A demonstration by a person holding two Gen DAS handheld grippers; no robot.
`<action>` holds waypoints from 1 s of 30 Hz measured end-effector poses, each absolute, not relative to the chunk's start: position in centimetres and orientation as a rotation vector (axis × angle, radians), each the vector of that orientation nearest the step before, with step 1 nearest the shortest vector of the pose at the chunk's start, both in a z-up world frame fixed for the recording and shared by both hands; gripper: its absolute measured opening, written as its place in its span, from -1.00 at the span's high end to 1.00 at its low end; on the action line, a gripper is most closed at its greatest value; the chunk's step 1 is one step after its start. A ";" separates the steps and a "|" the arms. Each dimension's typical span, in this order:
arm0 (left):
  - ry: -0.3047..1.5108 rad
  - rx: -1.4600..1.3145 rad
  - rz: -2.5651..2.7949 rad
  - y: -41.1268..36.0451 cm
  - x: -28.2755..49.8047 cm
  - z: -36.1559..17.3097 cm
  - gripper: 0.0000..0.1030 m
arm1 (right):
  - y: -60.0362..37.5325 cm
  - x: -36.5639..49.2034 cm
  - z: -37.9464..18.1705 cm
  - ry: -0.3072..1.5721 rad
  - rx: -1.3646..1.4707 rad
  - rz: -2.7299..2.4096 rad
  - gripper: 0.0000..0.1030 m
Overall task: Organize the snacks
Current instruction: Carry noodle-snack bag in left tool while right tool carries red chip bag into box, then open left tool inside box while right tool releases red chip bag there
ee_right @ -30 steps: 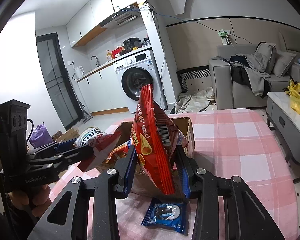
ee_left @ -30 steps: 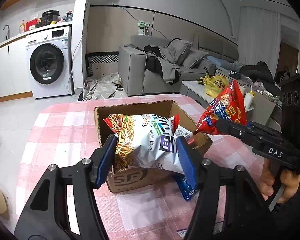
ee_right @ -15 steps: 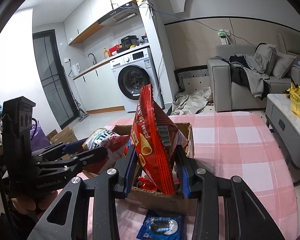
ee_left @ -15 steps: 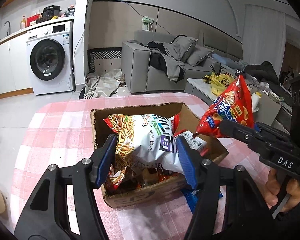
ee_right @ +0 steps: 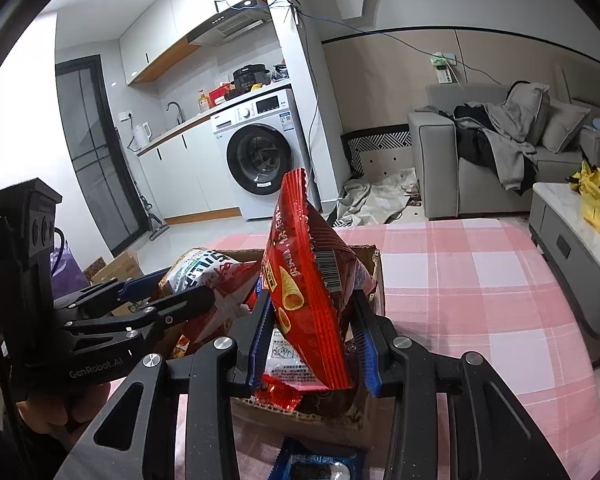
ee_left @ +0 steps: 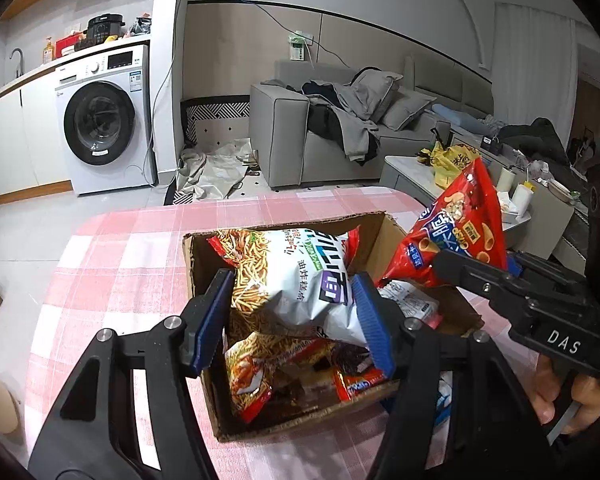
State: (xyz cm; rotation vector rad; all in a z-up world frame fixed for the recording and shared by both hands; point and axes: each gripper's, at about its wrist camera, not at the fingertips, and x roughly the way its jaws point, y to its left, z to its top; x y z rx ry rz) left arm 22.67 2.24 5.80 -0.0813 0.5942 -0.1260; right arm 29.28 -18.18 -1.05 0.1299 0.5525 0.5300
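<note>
The left gripper (ee_left: 294,318) is closed around a white snack bag (ee_left: 296,276) printed with fried noodle sticks, its blue pads pressing the bag's two sides. The bag hangs over the open cardboard box (ee_left: 204,252), above other packets lying inside (a noodle-stick packet (ee_left: 252,372) at the near left corner of the box is the clearest of them).

The right gripper (ee_right: 314,344) is clamped on a red cone-snack bag (ee_right: 306,280), which stands upright between its pads with the barcode side facing the camera. In the left wrist view this red bag (ee_left: 456,232) sits above the box's right edge. In the right wrist view a blue cookie packet (ee_right: 320,466) lies on the table just in front of the box, nearest the camera.

The box rests on a table covered with a pink checked cloth (ee_right: 480,280). Farther back stand a white washing machine (ee_left: 104,120) on the left and a grey sofa (ee_left: 300,136) strewn with clothes on the right.
</note>
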 end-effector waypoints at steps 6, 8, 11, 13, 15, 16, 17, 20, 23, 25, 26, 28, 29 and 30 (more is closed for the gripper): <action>0.609 -0.079 -0.117 2.2 24.0 5.1 -0.13 | -17.3 30.5 -1.3 0.560 0.125 0.534 0.26; 0.610 -0.072 -0.114 2.1 24.5 4.9 -0.13 | -16.8 30.8 -1.3 0.564 0.111 0.529 0.26; 0.613 -0.071 -0.115 2.1 25.0 4.4 -0.13 | -16.1 31.3 -1.7 0.568 0.089 0.521 0.26; 0.620 -0.071 -0.120 2.0 25.3 4.0 -0.13 | -15.9 31.8 -2.1 0.576 0.086 0.517 0.26; 0.627 -0.069 -0.125 1.9 25.8 3.6 -0.13 | -15.6 32.3 -2.5 0.590 0.082 0.512 0.26; 0.630 -0.066 -0.121 1.8 26.1 3.4 -0.13 | -15.5 32.6 -2.9 0.597 0.076 0.504 0.26; 0.630 -0.063 -0.124 1.8 26.2 3.2 -0.13 | -15.4 32.8 -3.0 0.603 0.072 0.501 0.26; 0.630 -0.052 -0.126 1.5 26.7 2.8 -0.13 | -15.3 33.3 -3.5 0.607 0.065 0.496 0.26; 0.634 -0.061 -0.131 1.5 27.4 2.6 -0.13 | -15.1 33.7 -3.6 0.609 0.052 0.489 0.26; 0.643 -0.070 -0.133 1.5 28.0 2.2 -0.14 | -14.9 34.0 -3.7 0.612 0.045 0.490 0.26; 0.647 -0.073 -0.135 1.5 27.9 2.0 -0.14 | -15.0 34.0 -3.7 0.615 0.044 0.491 0.26; 0.653 -0.076 -0.138 2.0 28.0 1.7 -0.15 | -15.0 33.9 -3.7 0.618 0.042 0.499 0.26; 0.657 -0.076 -0.140 2.0 28.1 1.6 -0.16 | -15.1 33.8 -3.7 0.618 0.042 0.504 0.25; 0.660 -0.077 -0.141 2.0 28.2 1.5 -0.16 | -15.2 33.7 -3.7 0.618 0.043 0.513 0.22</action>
